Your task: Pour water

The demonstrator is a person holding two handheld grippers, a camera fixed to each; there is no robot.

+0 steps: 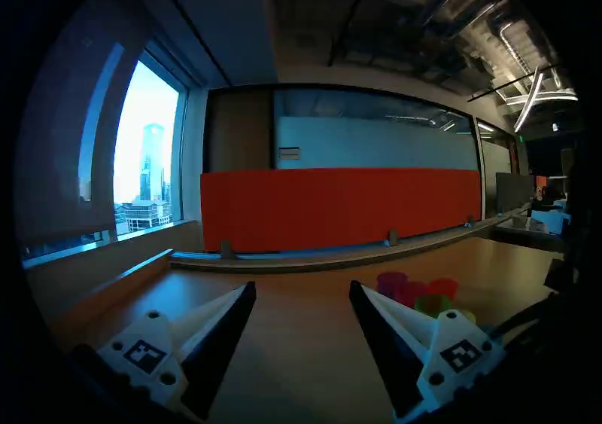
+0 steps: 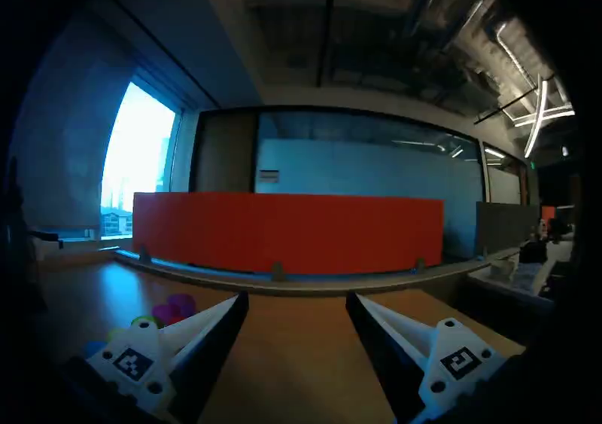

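Note:
Several small plastic cups stand in a cluster on the wooden table: a magenta cup (image 1: 391,282), a red cup (image 1: 444,287) and a green cup (image 1: 432,304), just beyond the right finger in the left gripper view. My left gripper (image 1: 302,292) is open above the table with nothing between its fingers. In the right gripper view the same cluster shows as a magenta cup (image 2: 180,304) and a green rim (image 2: 143,321), partly hidden behind the left finger. My right gripper (image 2: 297,302) is open and empty too.
The wooden table (image 1: 301,356) runs back to an orange divider panel (image 1: 339,207) along its far edge. A bright window (image 1: 147,164) lies to the left. More desks and dark equipment (image 1: 542,221) sit at the right.

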